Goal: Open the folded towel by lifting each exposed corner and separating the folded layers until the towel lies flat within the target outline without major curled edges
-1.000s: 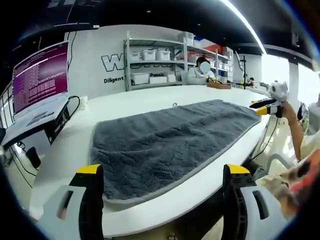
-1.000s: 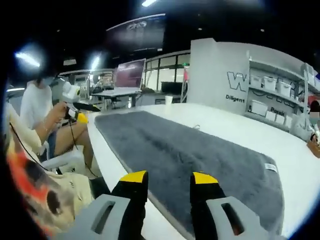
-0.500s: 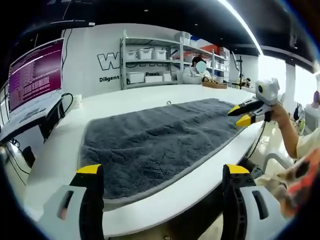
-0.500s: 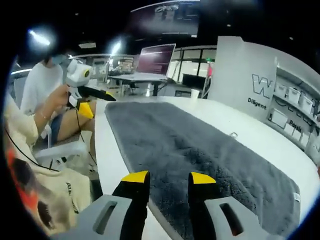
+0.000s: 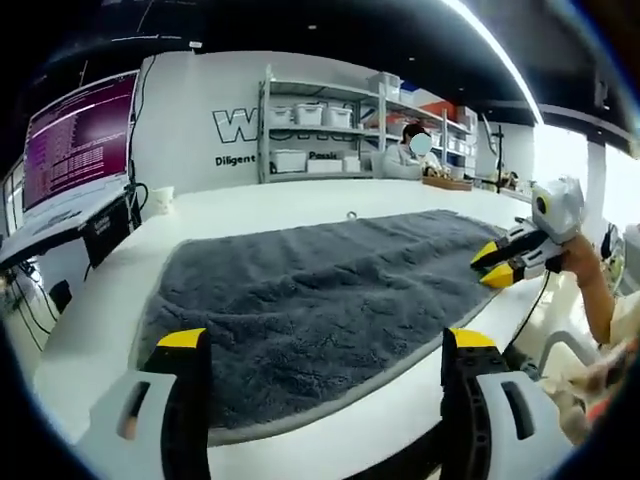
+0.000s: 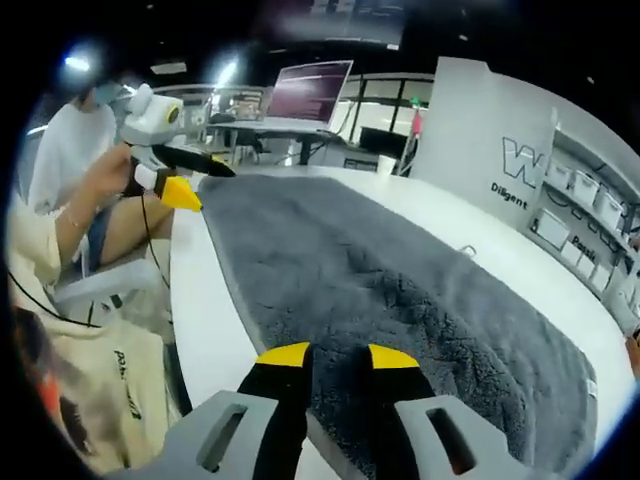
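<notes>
A grey towel (image 5: 320, 295) lies spread lengthwise on the white table (image 5: 250, 205), its paler hem running along the near edge. My left gripper (image 5: 325, 345) is wide open, with its jaws just short of the towel's near end. In the right gripper view the left gripper (image 6: 185, 178) hangs beside the towel's far corner. My right gripper (image 6: 338, 356) stands open with a narrow gap, low over the towel (image 6: 400, 300) at its long edge. In the left gripper view the right gripper (image 5: 495, 265) touches or nearly touches that edge.
A monitor with a purple screen (image 5: 80, 135) stands to the left, and shelves with white bins (image 5: 320, 130) line the back wall. A person (image 5: 415, 150) sits at the table's far end. A white cup (image 5: 160, 200) and a small fitting (image 5: 350, 214) rest on the table.
The right gripper has dropped onto the towel's long edge and its jaws have drawn closer together. The left gripper has come nearer the towel's end, still wide open.
</notes>
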